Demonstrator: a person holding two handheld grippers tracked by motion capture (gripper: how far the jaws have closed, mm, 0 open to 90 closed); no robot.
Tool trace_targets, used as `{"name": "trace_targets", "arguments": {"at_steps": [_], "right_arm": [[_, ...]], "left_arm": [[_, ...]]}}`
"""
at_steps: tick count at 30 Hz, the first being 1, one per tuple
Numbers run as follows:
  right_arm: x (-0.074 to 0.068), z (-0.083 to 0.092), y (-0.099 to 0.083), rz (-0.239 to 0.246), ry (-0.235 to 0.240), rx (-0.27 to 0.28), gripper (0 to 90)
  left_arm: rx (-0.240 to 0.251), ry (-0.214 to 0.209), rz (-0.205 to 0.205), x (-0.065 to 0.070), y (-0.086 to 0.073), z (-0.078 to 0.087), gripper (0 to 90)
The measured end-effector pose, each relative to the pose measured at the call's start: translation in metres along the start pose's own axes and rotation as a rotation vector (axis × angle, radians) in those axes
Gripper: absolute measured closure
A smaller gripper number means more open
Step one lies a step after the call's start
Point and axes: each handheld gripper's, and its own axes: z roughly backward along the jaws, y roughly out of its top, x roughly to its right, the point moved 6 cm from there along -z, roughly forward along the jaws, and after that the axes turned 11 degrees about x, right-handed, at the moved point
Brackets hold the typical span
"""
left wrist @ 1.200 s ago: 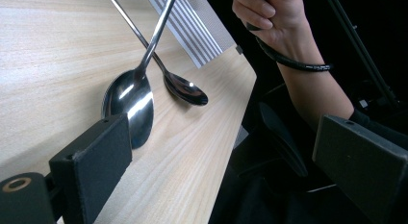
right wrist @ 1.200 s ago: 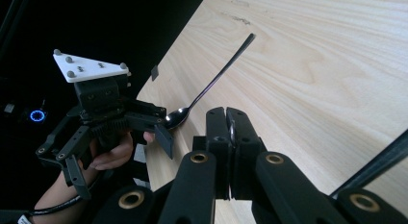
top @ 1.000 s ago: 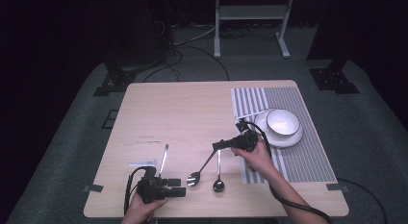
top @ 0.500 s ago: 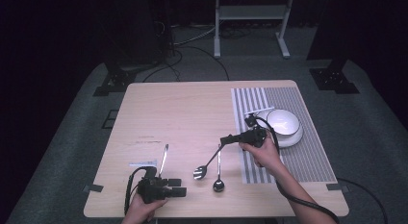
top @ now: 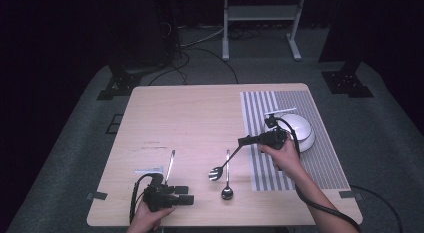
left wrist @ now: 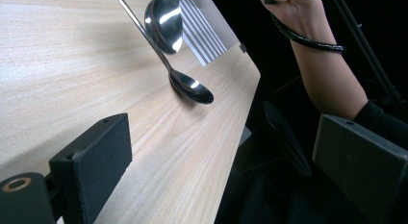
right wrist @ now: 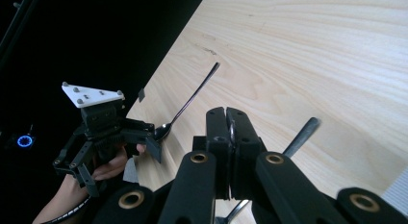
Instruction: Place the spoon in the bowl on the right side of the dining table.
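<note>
Fork, stiff, light, slippery steel, is hanging by its handle end from the right gripper, fingers clenched; left gripper fingers are resting released.

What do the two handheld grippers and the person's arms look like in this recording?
Both the left gripper and the right gripper are black, with blocky matte black jaws and brass-coloured pivot rings. A black cable trails from each. In the right gripper view, the left gripper carries a pale three-cornered plate with small screws. A dark sleeve shows on the right arm.
</note>
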Motion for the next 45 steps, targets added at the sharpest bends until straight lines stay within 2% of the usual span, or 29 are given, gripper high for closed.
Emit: {"name": "trace_targets", "arguments": {"at_steps": [20,45], "right_arm": [[0.011,0.028,0.011,-0.012,-0.045,0.044,88.6],[0.03,0.065,0.03,-0.038,-0.124,0.13,88.6]], "left_arm": [[0.001,0.004,0.002,0.0,-0.001,-0.001,5.1],[0.001,0.0,-0.002,0.0,-0.001,-0.001,5.1]]}}
